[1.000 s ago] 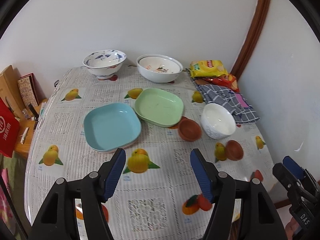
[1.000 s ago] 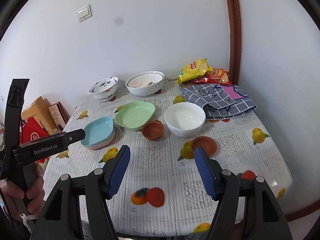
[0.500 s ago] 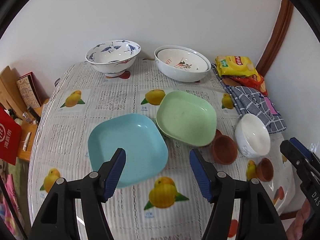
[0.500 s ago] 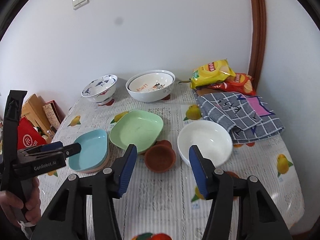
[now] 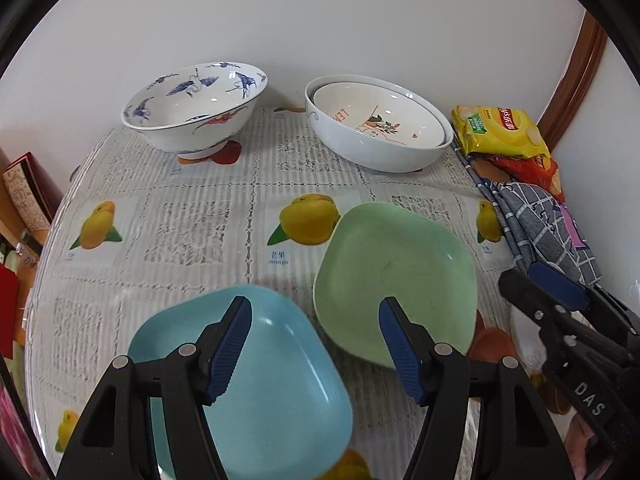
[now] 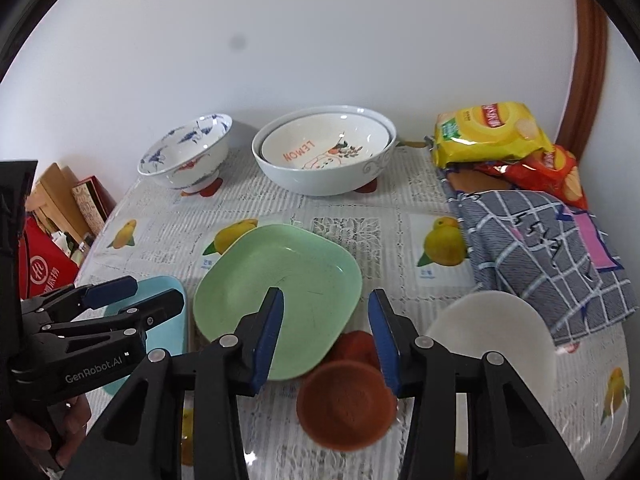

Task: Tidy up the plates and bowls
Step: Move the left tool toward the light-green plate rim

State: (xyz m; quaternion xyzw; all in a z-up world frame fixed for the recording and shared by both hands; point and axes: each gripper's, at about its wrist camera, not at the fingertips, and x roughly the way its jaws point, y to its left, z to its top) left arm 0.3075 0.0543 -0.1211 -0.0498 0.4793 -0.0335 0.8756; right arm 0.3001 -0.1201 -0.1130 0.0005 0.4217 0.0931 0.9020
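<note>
Both grippers nearer the plates: left gripper (image 5: pixel 314 342) jaws apart, right gripper (image 6: pixel 326 330) jaws narrowing, empty, above brown bowl (image 6: pixel 346 406).

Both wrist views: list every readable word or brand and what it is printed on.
"LEMON": inner cream bowl, upside down.
"GenRobot.AI": left gripper body.
"DAS": right gripper body.
"mango": tablecloth under fruit print.
Yellow snack bag, red box: lettering unreadable.

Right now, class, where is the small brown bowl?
In the right wrist view, the small brown bowl sits low in the centre, just in front of the green plate, left of the white bowl.
</note>
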